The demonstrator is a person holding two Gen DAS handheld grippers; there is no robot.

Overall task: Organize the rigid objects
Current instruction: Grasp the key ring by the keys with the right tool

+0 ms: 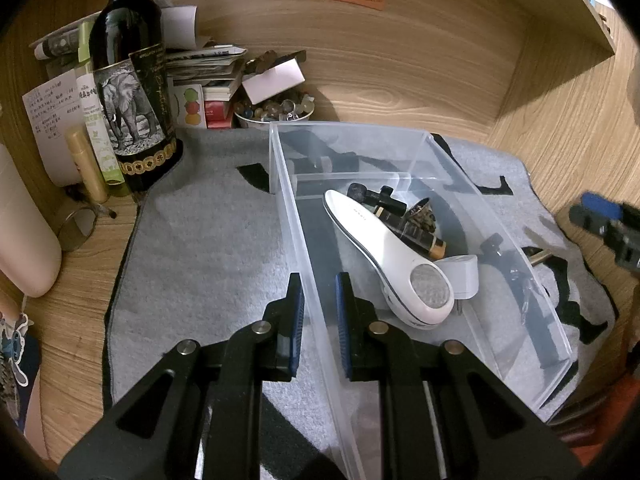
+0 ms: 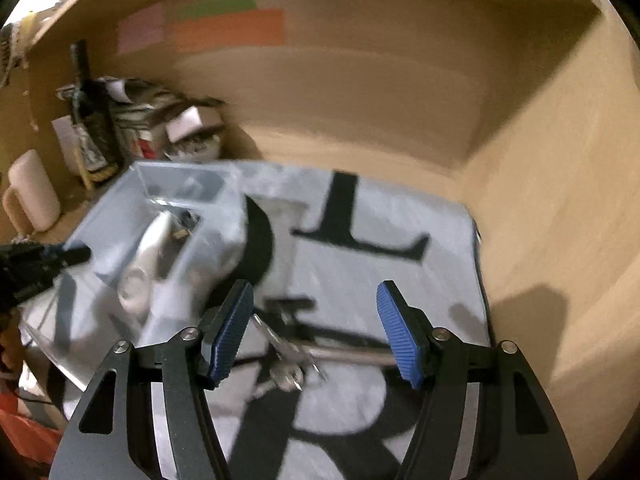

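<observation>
A clear plastic bin [image 1: 424,148] stands on a grey mat [image 1: 200,240]. In it lie a white lint shaver [image 1: 384,256], a white plug adapter [image 1: 466,276] and several small dark items [image 1: 400,208]. My left gripper [image 1: 320,312] is shut on the bin's left wall, one pad on each side. My right gripper [image 2: 316,332] is open above a bunch of metal keys and a tool [image 2: 292,360] lying on the mat [image 2: 360,280] right of the bin [image 2: 160,216]. The right wrist view is blurred. The right gripper shows at the right edge of the left wrist view [image 1: 608,228].
A dark wine bottle [image 1: 132,80], tubes, papers, a white box [image 1: 272,80] and a bowl of beads [image 1: 272,112] crowd the back left corner. A cream mug [image 1: 20,232] stands at the left. Wooden walls enclose the back and right.
</observation>
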